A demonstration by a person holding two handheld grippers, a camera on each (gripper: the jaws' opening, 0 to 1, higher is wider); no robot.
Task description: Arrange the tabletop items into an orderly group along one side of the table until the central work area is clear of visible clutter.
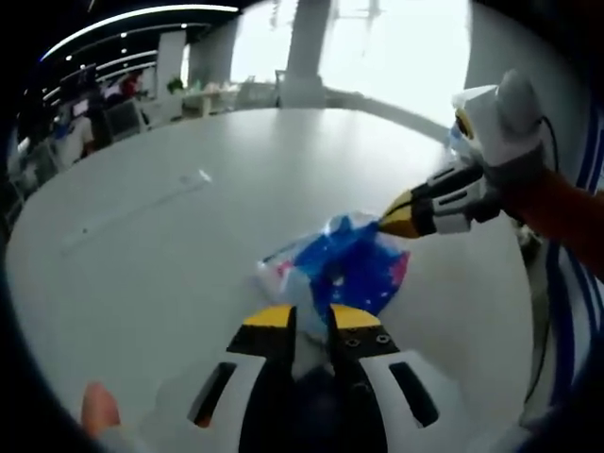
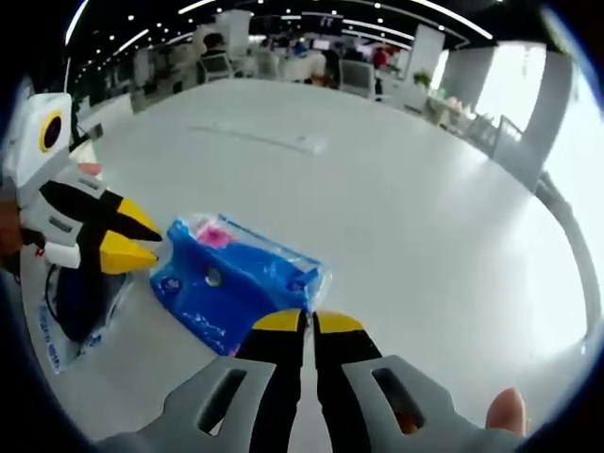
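Two pairs of tongs meet over a blue plastic packet lying flat on the white bench. In the left gripper view, the left tongs pinch the packet's near edge, their jaws nearly together, while the right tongs touch its far edge. In the right gripper view, the right tongs look closed at the packet's edge, though the grip is unclear.

Print on the blue packet ahead of the right gripper is too blurred to read, and its near corner is hidden behind the yellow fingertips.
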